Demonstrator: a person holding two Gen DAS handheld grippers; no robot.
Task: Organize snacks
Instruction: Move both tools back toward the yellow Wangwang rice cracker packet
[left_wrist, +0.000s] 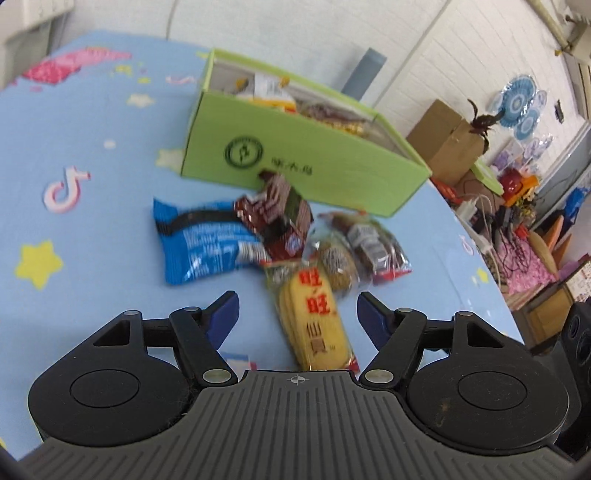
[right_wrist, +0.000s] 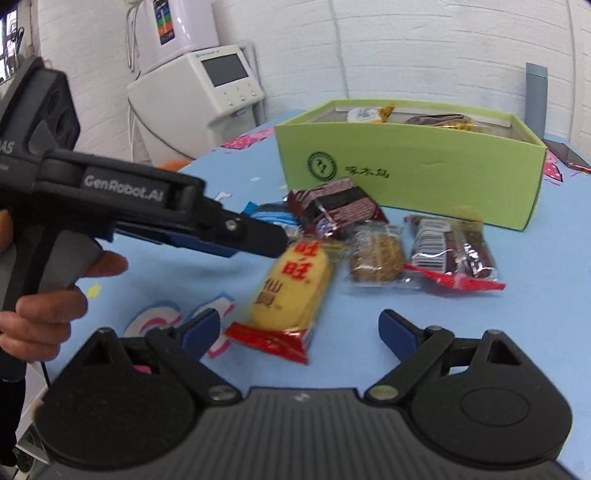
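Observation:
A green box holds several snacks at the back of the blue table. In front of it lie loose snacks: a yellow rice-cracker pack, a blue packet, a dark red packet, a brown cake and a red-edged bar pack. My left gripper is open just above the yellow pack; it also shows in the right wrist view. My right gripper is open, near the yellow pack's lower end.
The blue patterned tablecloth covers the table. A white appliance stands beyond the far left edge. Cardboard boxes and clutter lie off the right edge. A grey post rises behind the box.

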